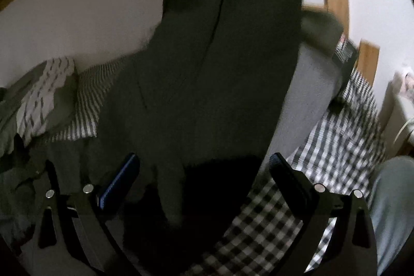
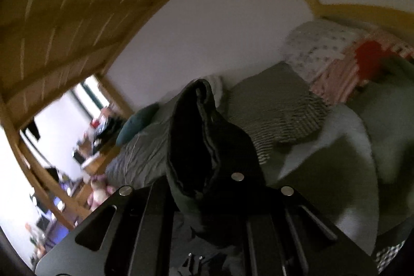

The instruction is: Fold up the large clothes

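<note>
Dark green garment (image 1: 220, 56) hanging lengthwise down the middle of the left wrist view, lifted from above, a long seam running down its face; lower end bunched in shadow between the fingers of the left gripper (image 1: 204, 170); jaws spread wide apart, blue-edged pads well clear on either side, nothing pinched, cloth only passing through the gap.

Right gripper (image 2: 204, 188) clenched on a thick fold of the same garment (image 2: 196, 126); fingertips buried under the cloth, bunched hem standing up above them as a dark rolled ridge with a stitched edge; tips themselves not visible, jaws drawn together around the fabric.

Black-and-white checked bedcover (image 1: 344, 126) spread below and to the right of the hanging cloth in the left wrist view; plain grey sheet (image 1: 308, 84) just beside the garment's right edge; striped pillow (image 1: 88, 100) to the left, partly behind the garment, with a patterned cloth (image 1: 44, 95) heaped near it; pale trouser leg of the person (image 1: 393, 201) at the lower right edge.

Wooden bed frame (image 2: 64, 4) with slats arching overhead in the right wrist view; white wall (image 2: 207, 30) behind; striped cushion (image 2: 279, 105) just right of the raised fold, dotted pillow (image 2: 318, 48) and a pink-and-red cloth (image 2: 362, 61) beyond it; teal cushion (image 2: 134, 123) to the left on grey bedding (image 2: 139, 154); both views blurred.
</note>
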A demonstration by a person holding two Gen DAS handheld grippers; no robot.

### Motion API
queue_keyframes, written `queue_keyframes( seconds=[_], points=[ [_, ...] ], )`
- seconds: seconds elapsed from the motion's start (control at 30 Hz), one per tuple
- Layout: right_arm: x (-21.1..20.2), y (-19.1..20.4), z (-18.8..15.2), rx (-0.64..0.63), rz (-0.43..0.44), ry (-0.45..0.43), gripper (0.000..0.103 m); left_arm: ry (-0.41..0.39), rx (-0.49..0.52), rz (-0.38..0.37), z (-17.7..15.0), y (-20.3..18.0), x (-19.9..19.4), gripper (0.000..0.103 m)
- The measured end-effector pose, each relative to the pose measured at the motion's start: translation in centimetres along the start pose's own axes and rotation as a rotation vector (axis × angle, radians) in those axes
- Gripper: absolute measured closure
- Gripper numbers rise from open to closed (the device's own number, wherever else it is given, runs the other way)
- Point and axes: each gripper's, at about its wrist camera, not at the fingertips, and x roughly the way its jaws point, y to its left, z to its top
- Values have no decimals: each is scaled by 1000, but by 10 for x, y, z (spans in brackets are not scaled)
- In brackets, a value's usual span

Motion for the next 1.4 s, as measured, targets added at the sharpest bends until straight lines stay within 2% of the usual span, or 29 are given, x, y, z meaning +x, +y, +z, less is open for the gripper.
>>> queue_keyframes(
  seconds=[0.07,0.13,0.23,0.33,0.37,0.4,0.43,0.47,0.53,0.63,0.8,1.03,1.17,1.23,1.3,1.4],
  points=[
    [11,26,-1,-36,22,20,95,-30,-3,-1,4,5,-7,5],
    [25,53,-3,-75,44,47,95,-20,-20,-9,6,13,-5,5],
    [43,89,-8,-116,67,84,95,-35,-82,-25,13,28,-4,5],
    [56,118,-17,-158,71,116,95,-104,-164,-78,22,42,-12,5],
    [62,131,-22,-176,78,135,95,-131,-206,-100,24,47,-17,10],
    [68,145,-28,-200,82,155,95,-138,-227,-104,25,50,-19,22],
    [75,159,-33,-224,78,174,95,-133,-264,-106,26,55,-21,63],
    [82,167,-38,-237,80,191,95,-125,-297,-71,26,61,-24,82],
    [101,192,-48,-274,79,234,95,-126,-316,-61,23,71,-29,83],
    [132,226,-65,-322,75,289,95,-132,-327,-7,11,87,-44,85],
    [194,286,-100,-386,74,376,95,-119,-453,95,-19,135,-69,85],
    [308,365,-175,-510,5,525,95,-53,-589,185,-55,202,-80,78],
    [377,400,-233,-657,-103,650,95,23,-696,186,-73,230,-69,76],
    [410,413,-274,-721,-149,710,95,59,-723,178,-79,237,-64,73],
    [427,417,-305,-763,-163,744,95,61,-741,174,-83,242,-64,69],
    [448,432,-360,-831,-177,797,95,56,-781,227,-93,245,-71,62]
  ],
)
